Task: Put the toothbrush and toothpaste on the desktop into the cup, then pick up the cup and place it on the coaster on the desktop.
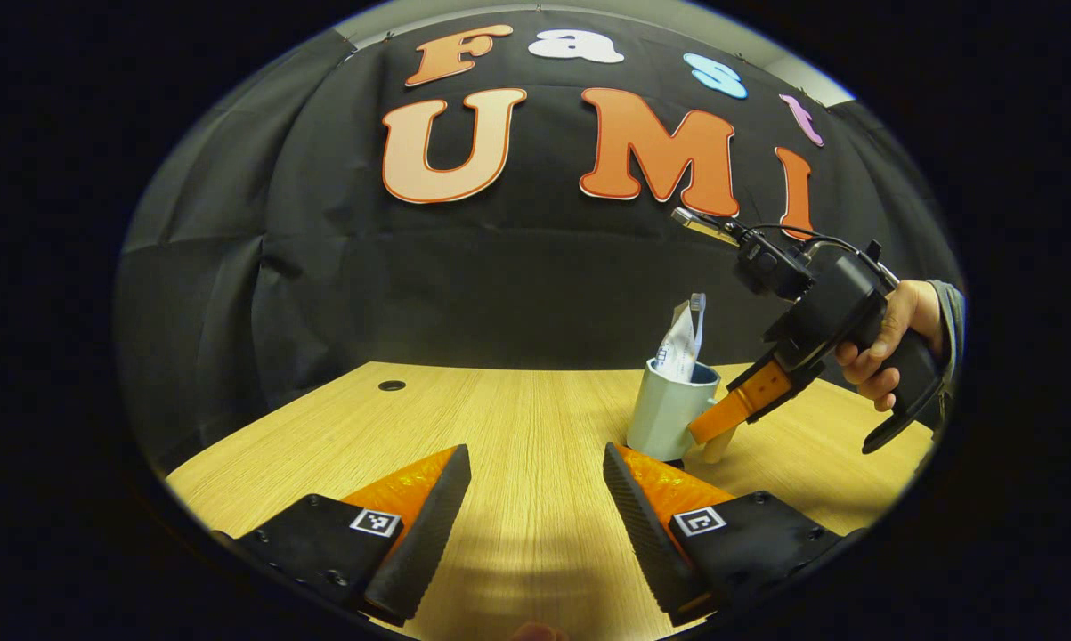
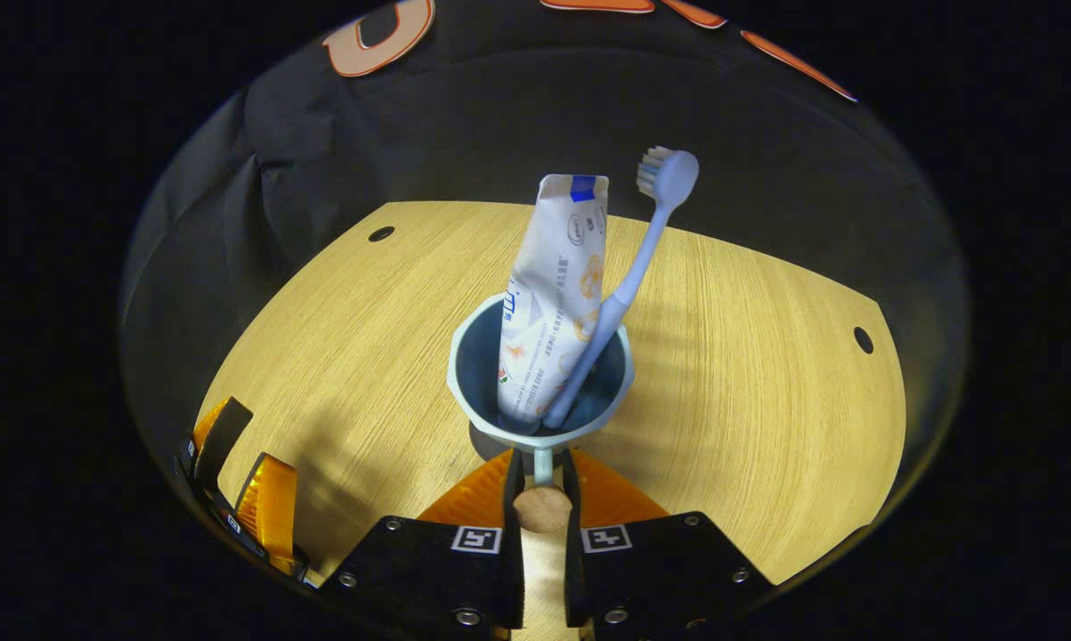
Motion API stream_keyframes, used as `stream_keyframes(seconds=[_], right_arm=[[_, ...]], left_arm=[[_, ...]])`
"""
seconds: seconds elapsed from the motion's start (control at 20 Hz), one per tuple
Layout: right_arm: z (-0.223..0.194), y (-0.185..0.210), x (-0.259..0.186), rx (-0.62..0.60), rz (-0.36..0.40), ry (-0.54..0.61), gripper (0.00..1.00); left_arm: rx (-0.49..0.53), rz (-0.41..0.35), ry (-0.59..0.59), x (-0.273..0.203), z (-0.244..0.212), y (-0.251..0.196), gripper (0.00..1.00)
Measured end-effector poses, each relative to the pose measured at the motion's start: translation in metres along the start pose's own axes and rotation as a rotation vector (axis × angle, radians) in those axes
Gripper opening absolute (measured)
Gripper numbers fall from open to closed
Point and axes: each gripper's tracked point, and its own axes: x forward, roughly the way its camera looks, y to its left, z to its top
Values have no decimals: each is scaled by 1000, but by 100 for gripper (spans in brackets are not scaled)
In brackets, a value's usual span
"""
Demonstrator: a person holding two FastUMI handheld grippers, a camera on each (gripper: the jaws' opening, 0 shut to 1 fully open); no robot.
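The right gripper has its jaws clamped on the handle of the cup holding toothpaste and toothbrush, while the left gripper hangs wide open over the tabletop.

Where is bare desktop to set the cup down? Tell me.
Bare desktop stretches right of the cup, out to the edge hole. More lies left, toward the far hole. It's crowded near-left by the left gripper and at the handle, which the right gripper clamps.
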Motion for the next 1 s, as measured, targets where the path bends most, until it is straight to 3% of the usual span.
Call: stream_keyframes(seconds=[0.4,0.6,0.7,0.85,0.9,0.95,1.0], right_arm=[[-1,-3,-1,-27,-15,41,19],[10,1,-18,-17,28,5,27],[21,2,-35,-29,52,-42,34],[34,2,-60,-45,70,-140,52],[35,2,-66,-42,75,-169,50],[36,0,-72,-36,77,-200,62],[37,-3,-77,-37,75,-232,64]], left_arm=[[-2,12,26,2,-12,4,95],[-9,11,46,4,-18,2,96],[-7,6,47,4,-16,-1,96],[9,0,29,3,-8,-9,95],[18,-2,20,2,-3,-12,94],[29,-3,11,1,1,-15,94],[39,-1,2,0,5,-16,95]])
